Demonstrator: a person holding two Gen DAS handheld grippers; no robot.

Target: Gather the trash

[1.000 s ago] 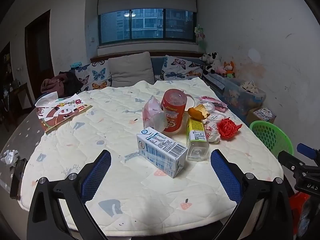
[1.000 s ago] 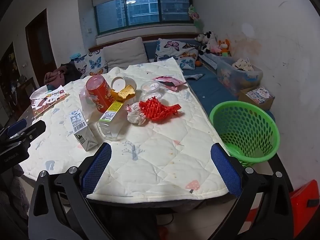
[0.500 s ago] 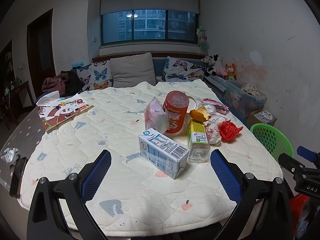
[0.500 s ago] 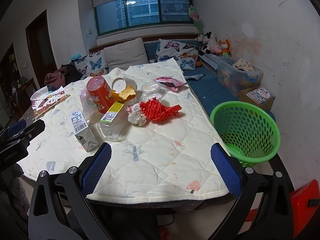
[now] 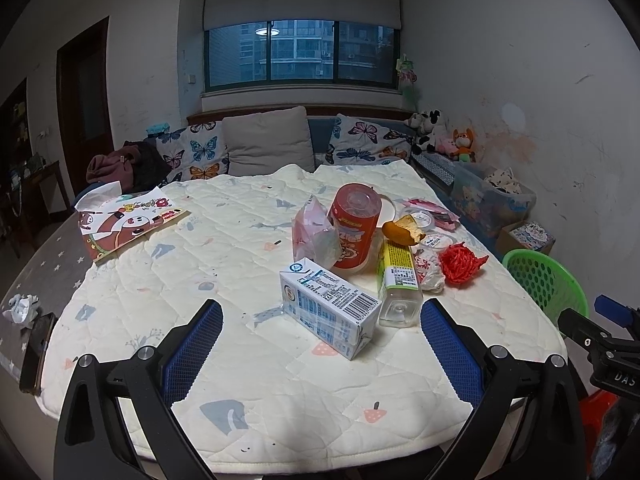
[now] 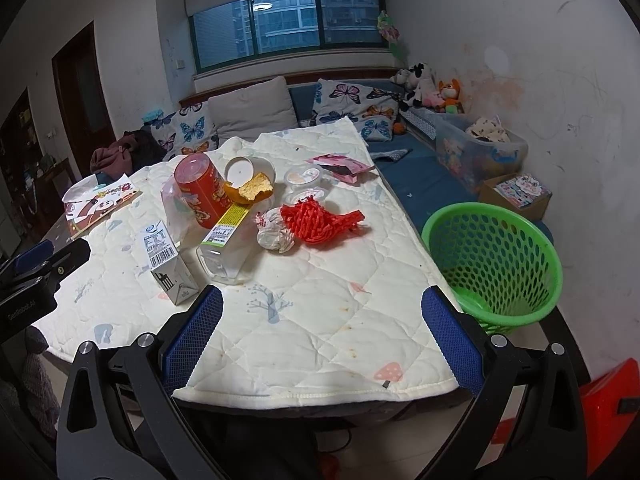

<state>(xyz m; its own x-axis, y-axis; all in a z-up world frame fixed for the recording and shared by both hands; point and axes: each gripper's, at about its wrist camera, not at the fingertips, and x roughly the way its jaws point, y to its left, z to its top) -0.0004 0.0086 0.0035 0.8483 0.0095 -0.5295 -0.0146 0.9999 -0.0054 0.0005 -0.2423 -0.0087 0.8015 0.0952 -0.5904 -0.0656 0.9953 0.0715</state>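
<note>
Trash lies on a quilted table: a white milk carton (image 5: 328, 312) (image 6: 166, 258), a clear bottle with a yellow label (image 5: 398, 280) (image 6: 226, 236), a red can (image 5: 354, 230) (image 6: 200, 190), a pink plastic bag (image 5: 314, 236), an orange peel (image 5: 402, 230) (image 6: 250, 190), a crumpled white wrapper (image 5: 430, 272) (image 6: 274, 232) and red foam netting (image 5: 460, 264) (image 6: 320, 220). A green mesh basket (image 5: 544, 280) (image 6: 494, 256) stands right of the table. My left gripper (image 5: 320, 356) is open and empty, just short of the carton. My right gripper (image 6: 320, 340) is open and empty above the table's near right corner.
A picture book (image 5: 128, 224) and tissue lie at the table's far left. Small plastic cups (image 6: 304, 178) and a pink packet (image 6: 340, 164) lie behind the trash. A phone (image 5: 38, 352) and crumpled paper (image 5: 22, 308) rest on the left edge. A sofa with cushions (image 5: 268, 148) stands behind.
Both grippers have risen and tilted slightly; the table items sit a little lower and nearer in view. Nothing on the table has moved.
</note>
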